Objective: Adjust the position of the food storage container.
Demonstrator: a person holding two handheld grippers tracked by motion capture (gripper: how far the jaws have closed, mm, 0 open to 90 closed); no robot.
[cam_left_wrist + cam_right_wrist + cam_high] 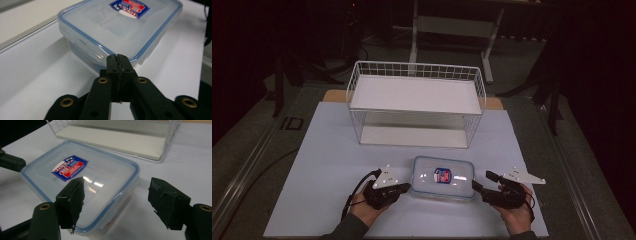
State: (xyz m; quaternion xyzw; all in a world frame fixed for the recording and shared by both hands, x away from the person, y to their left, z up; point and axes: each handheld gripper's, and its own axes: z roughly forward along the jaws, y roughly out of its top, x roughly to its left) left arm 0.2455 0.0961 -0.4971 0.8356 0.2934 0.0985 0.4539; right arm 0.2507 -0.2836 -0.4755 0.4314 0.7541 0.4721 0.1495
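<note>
Left gripper (pixel 117 58) – matte black jaws pressed together, empty; right gripper (pixel 116 195) agape, empty; clear rectangular lidded container (pixel 442 177) between.

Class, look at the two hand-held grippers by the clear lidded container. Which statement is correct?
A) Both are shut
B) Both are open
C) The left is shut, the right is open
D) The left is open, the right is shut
C: the left hand-held gripper has its jaws pressed together beside the container, while the right hand-held gripper has its jaws spread wide apart.

The container's (pixel 443 177) label (pixel 442 175) print is too small and blurred to read.
</note>
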